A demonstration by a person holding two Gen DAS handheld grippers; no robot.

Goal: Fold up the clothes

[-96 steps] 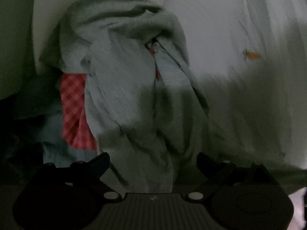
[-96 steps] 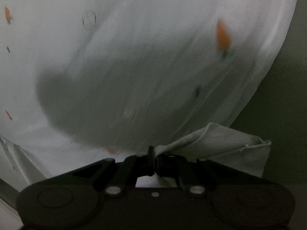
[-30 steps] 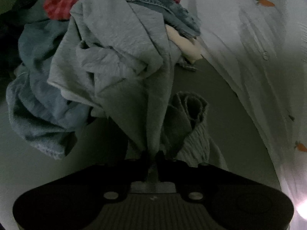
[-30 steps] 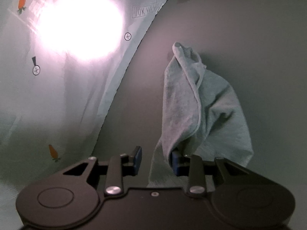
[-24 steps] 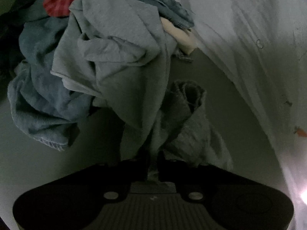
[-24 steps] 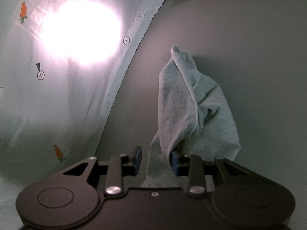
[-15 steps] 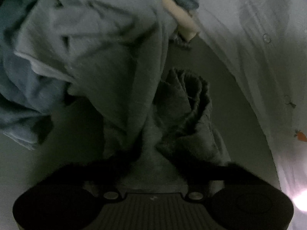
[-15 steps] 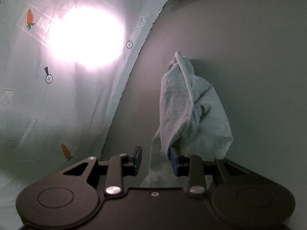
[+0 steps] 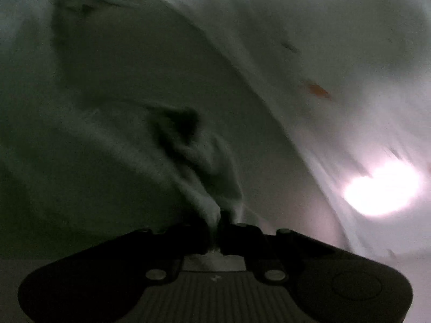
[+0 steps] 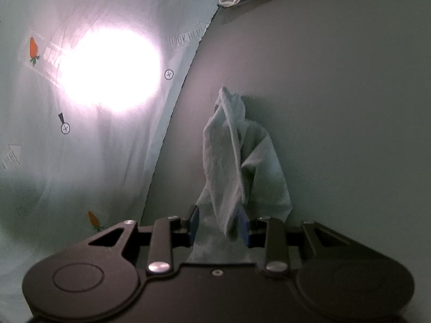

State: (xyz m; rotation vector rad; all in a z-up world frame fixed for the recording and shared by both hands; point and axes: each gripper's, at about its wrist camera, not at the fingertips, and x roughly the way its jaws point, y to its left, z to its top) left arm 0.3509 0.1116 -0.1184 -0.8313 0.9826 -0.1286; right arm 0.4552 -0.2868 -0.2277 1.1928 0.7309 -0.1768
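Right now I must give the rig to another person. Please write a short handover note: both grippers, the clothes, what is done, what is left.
Left gripper: jaws closing on a bunched edge of the grey garment, which is between them.
Right gripper: jaws part open, the garment hangs between them, not clamped.
The garment lies crumpled on the grey table, beside the carrot-print sheet.
Done: garment picked up at one edge.
Left: grip with the right, spread it flat, fold.

Wrist cams, close, downward-forward over cloth [image 9: 204, 161]

Grey garment [image 10: 237, 167]; pale sheet [image 10: 113, 156], orange carrot print; blue pads [image 10: 243, 227]
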